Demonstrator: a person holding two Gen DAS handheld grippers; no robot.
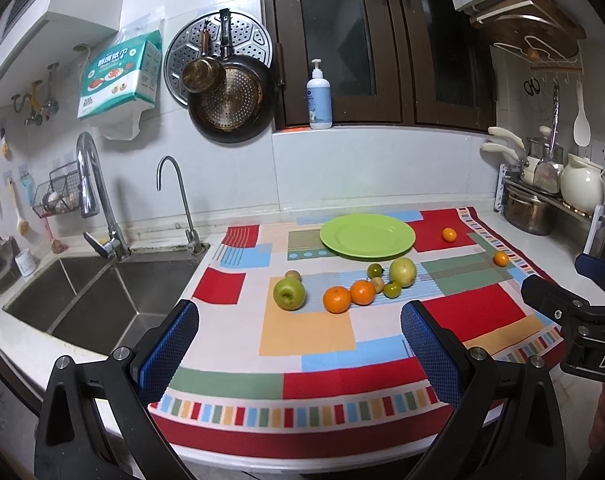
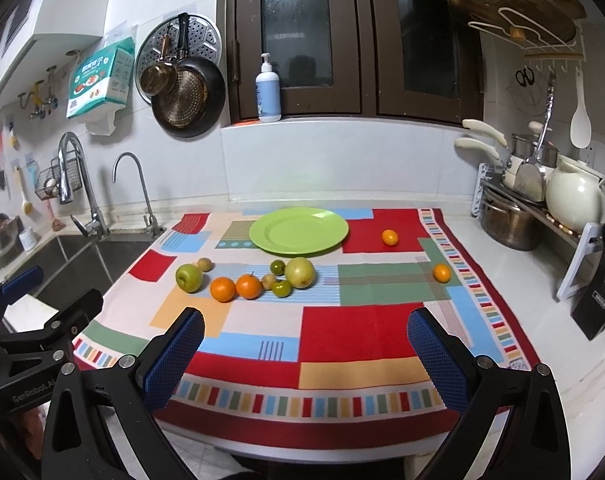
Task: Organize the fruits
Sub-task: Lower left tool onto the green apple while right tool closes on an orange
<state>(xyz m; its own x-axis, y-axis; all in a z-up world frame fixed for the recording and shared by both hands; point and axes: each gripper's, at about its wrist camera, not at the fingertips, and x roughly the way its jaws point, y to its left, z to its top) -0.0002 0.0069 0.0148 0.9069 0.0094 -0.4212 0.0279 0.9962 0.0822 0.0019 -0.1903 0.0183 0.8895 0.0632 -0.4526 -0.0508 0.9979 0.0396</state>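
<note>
Left gripper (image 1: 299, 354) spread wide, nothing held, hovering over the near edge of the patchwork cloth (image 1: 310, 344) on the desk (image 2: 514, 280). Right gripper (image 2: 305, 354) also wide and holding nothing, same height, just beside the left one.

Green plate (image 1: 367, 236) sits bare at the cloth's far side. Fruit cluster in front of it: green apple (image 1: 289, 293) leftmost, small brown fruit (image 1: 293, 276) right behind it, then two oranges (image 1: 337, 299) touching, two small green fruits (image 1: 392, 289), pale yellow-green pear (image 1: 403, 271). Two small kumquats (image 1: 449, 234) lie well apart to the right, one near the cloth's striped border. Sink (image 1: 102, 300) left of the cloth.
</note>
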